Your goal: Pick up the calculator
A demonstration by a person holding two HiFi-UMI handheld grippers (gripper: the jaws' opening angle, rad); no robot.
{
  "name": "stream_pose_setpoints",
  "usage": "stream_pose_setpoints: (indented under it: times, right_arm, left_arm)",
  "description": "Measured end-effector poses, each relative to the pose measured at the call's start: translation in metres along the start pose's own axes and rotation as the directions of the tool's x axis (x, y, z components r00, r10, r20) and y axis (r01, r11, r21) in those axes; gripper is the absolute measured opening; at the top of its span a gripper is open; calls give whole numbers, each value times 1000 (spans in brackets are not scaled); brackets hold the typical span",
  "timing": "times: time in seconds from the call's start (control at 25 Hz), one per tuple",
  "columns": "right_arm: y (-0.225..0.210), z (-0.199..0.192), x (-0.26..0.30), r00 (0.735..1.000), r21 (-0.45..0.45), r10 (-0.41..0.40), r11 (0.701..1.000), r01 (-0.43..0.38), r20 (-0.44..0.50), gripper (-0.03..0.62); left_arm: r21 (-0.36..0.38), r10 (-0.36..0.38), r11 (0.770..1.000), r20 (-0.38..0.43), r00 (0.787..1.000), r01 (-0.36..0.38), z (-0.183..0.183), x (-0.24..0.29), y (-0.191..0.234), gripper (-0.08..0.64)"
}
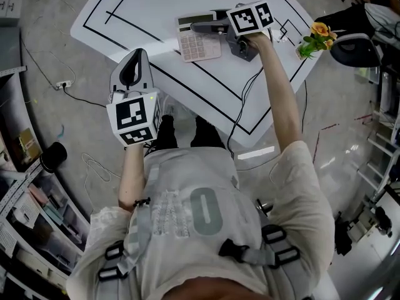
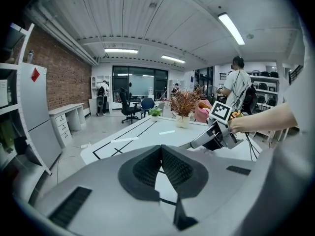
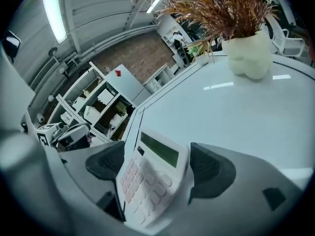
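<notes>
A white calculator (image 1: pixel 199 42) with pinkish keys is at the near middle of the white table (image 1: pixel 150 11). My right gripper (image 1: pixel 205 31) reaches in from the right and is shut on it. In the right gripper view the calculator (image 3: pixel 152 176) sits tilted between the two dark pads, which press its long sides. My left gripper (image 1: pixel 133 60) is held near the person's body, at the table's near-left edge, away from the calculator. In the left gripper view its pads (image 2: pixel 174 168) meet with nothing between them.
Black tape lines (image 1: pixel 187 86) cross the table. A dried plant in a white pot (image 3: pixel 246 58) stands further back. Yellow flowers (image 1: pixel 315 36) sit at the right corner. A cable (image 1: pixel 240 111) hangs off the near edge. Shelves (image 1: pixel 25 192) line the left; a person (image 2: pixel 238 90) stands beyond.
</notes>
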State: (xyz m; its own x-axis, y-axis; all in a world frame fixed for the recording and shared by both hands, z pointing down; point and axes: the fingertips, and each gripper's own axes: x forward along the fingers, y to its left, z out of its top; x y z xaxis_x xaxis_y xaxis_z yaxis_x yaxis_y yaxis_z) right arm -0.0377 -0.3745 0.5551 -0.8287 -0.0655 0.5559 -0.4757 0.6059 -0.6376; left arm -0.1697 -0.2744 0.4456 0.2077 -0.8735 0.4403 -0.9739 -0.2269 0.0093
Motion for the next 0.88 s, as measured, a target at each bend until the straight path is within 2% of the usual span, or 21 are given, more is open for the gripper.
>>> stream_pose_setpoints:
  times: [0.2, 0.44, 0.6, 0.72, 0.88]
  right_arm:
    - [-4, 0, 3, 1000, -8, 0, 1000, -1, -11, 378]
    - [-11, -5, 11, 994, -50, -45, 998, 40, -99, 226]
    - [-14, -5, 11, 992, -22, -23, 1000, 20, -127, 203]
    - [-12, -3, 10, 996, 3, -6, 1000, 6, -88, 173]
    - [-4, 14, 10, 996, 131, 43, 990, -53, 78, 93]
  left_arm:
    - [-1, 14, 1000, -14, 1000, -14, -7, 4, 9, 20]
    - [-2, 27, 1000, -34, 999, -27, -13, 9, 13, 20]
    - [3, 26, 1000, -41, 999, -26, -15, 13, 9, 20]
    - [9, 21, 1000, -48, 999, -21, -18, 15, 4, 20]
    - [14, 18, 1000, -49, 999, -17, -16, 16, 4, 20]
